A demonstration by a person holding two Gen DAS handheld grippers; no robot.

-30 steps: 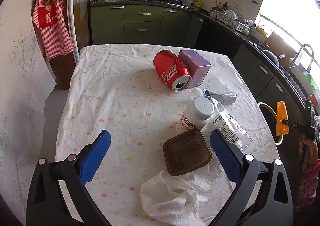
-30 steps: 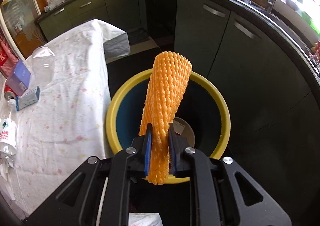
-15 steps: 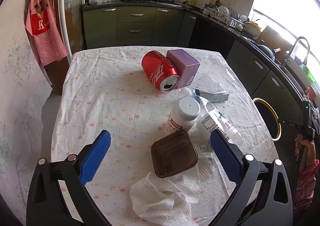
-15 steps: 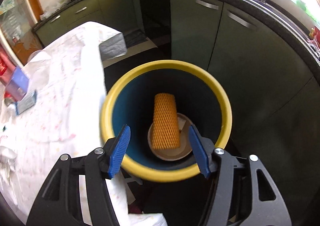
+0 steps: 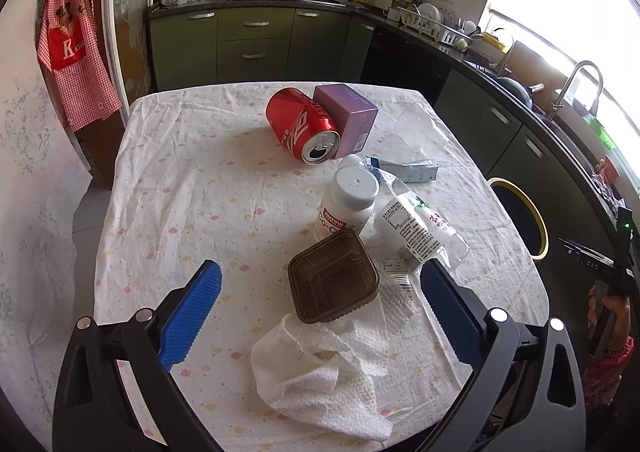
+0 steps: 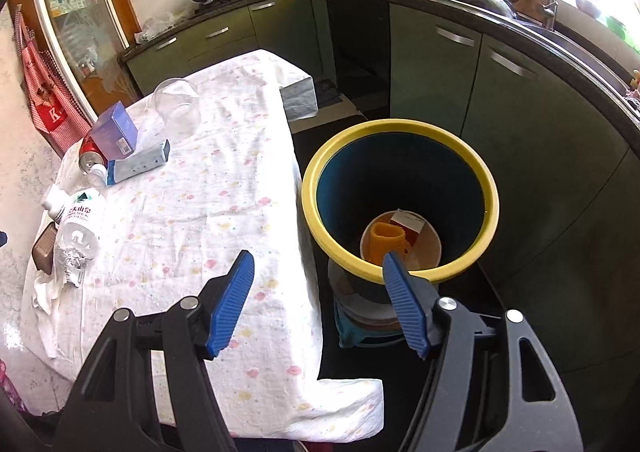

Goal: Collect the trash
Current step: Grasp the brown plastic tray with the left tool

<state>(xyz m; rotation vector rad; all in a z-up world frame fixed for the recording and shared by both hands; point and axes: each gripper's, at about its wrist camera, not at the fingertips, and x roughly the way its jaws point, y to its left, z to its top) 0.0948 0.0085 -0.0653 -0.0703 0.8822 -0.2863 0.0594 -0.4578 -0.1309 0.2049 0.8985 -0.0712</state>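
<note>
The yellow-rimmed blue bin (image 6: 400,208) stands on the floor beside the table; the orange foam net (image 6: 386,244) lies inside it on a paper plate. My right gripper (image 6: 320,304) is open and empty, above the table edge and the bin's near rim. My left gripper (image 5: 320,312) is open and empty over the table, its fingers on either side of a brown plastic tray (image 5: 334,284) and a crumpled white paper towel (image 5: 324,368). Farther on lie a white pill bottle (image 5: 348,204), a crushed clear water bottle (image 5: 420,232), a red can (image 5: 304,126) and a purple box (image 5: 348,120).
A toothpaste box (image 5: 408,172) and a clear plastic cup (image 5: 416,128) lie at the table's right side. The bin's rim (image 5: 520,212) shows past the table's right edge. Dark green kitchen cabinets (image 6: 440,64) run behind the bin. A red apron (image 5: 72,44) hangs at the left.
My right gripper opened and dropped the orange foam net into the bin, then drew back and up toward the table edge. My left gripper stayed open and shifted slightly over the brown tray.
</note>
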